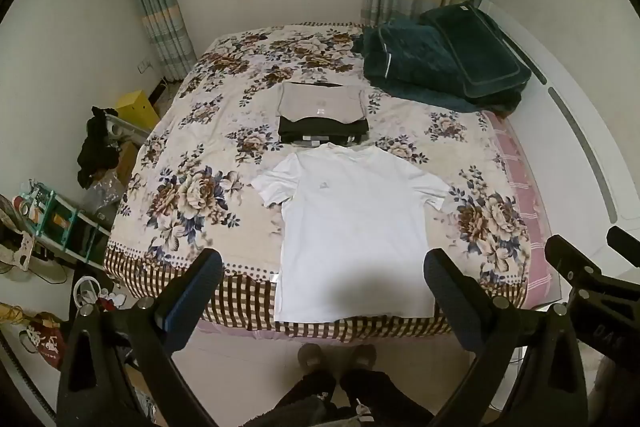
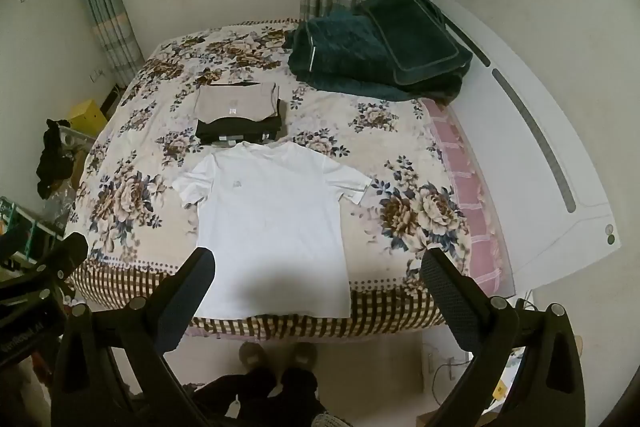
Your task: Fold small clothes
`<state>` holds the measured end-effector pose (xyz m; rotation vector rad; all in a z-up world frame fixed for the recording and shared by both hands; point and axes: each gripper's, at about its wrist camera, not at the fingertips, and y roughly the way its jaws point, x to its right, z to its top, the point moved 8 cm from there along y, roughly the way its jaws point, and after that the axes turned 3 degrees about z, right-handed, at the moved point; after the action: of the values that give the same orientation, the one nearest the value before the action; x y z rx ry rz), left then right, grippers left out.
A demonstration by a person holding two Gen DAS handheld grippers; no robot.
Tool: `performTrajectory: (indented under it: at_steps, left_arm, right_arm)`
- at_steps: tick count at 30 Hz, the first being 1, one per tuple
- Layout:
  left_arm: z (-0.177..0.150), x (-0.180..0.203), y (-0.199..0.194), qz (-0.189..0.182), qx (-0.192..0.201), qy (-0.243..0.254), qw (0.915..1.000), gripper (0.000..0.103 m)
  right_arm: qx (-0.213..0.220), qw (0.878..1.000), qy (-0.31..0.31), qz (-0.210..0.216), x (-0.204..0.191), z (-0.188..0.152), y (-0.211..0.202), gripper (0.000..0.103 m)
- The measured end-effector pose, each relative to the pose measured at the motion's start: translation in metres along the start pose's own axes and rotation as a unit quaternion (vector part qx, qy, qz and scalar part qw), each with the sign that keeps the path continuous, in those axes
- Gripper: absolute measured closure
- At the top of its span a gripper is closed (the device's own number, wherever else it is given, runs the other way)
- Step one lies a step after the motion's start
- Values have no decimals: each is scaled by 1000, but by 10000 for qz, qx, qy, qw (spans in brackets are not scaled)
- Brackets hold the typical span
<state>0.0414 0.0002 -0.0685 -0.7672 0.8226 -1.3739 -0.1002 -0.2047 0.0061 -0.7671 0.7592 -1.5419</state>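
Note:
A white T-shirt lies spread flat, collar away from me, on the flowered bed; its hem hangs at the near edge. It also shows in the right wrist view. Behind its collar sits a stack of folded clothes, beige on top of black, also in the right wrist view. My left gripper is open and empty, held high above the shirt's hem. My right gripper is open and empty at the same height. The right gripper's body shows at the left wrist view's right edge.
A dark green quilt and cushion lie at the bed's far right by the white headboard. Shelves and clutter fill the floor left of the bed. My slippered feet stand at the bed's foot. A window and curtains are behind.

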Motion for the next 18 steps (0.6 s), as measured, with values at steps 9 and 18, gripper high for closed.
performTrajectory:
  at_steps: [9,18]
  left_arm:
    - [1,-1,0,38,62,-27,10000,0]
    - [4,1,-1,39,89,-15,10000,0]
  right_arm:
    - [35,10000,-7,6,2,-1,-1,0]
    - [57,10000,-15,-4,3,-3,0,0]
